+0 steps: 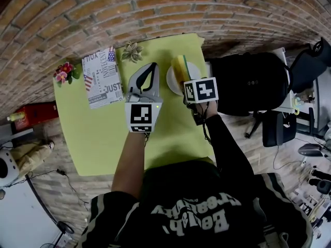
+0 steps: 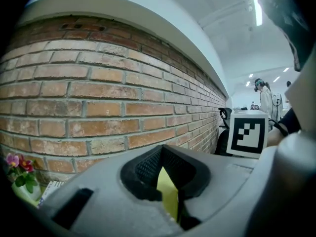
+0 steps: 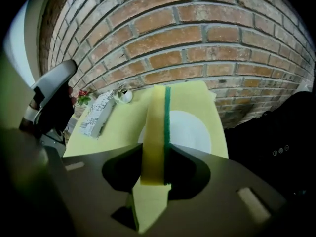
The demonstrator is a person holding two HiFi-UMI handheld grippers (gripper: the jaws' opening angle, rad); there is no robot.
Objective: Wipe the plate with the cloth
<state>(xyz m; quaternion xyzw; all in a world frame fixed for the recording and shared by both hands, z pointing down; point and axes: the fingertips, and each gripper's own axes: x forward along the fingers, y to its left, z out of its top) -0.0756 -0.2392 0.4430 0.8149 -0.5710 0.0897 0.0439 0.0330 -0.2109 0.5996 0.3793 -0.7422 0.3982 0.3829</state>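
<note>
**Right claw** (image 3: pixel 155 154): closed on the near end of a sponge (image 3: pixel 159 127). The sponge stands on its long edge. The yellow body faces left and the thin green scouring layer faces right. Its long axis runs straight out from the claw, pointing away from the person toward the brick wall (image 3: pixel 197 38).

**Sponge position:** in the head view the sponge (image 1: pixel 180 68) lies across the white plate (image 1: pixel 171 81), from the near rim toward the far rim. Whether its lower edge touches the plate surface cannot be determined.

**Plate:** round, shallow, set flat near the far right corner of the yellow-green tabletop (image 1: pixel 103 143). Only the sponge shows over it.

**Left claw** (image 1: pixel 149 67): jaws brought together at the tips, holding nothing. It is positioned over the tabletop just left of the plate, pointing toward the wall.

**Other items on the tabletop:**
- printed box (image 1: pixel 101 77), left of the left claw
- flower pot (image 1: pixel 64 72), at the far left corner
- folded paper flower (image 1: pixel 132 51), at the far edge
</note>
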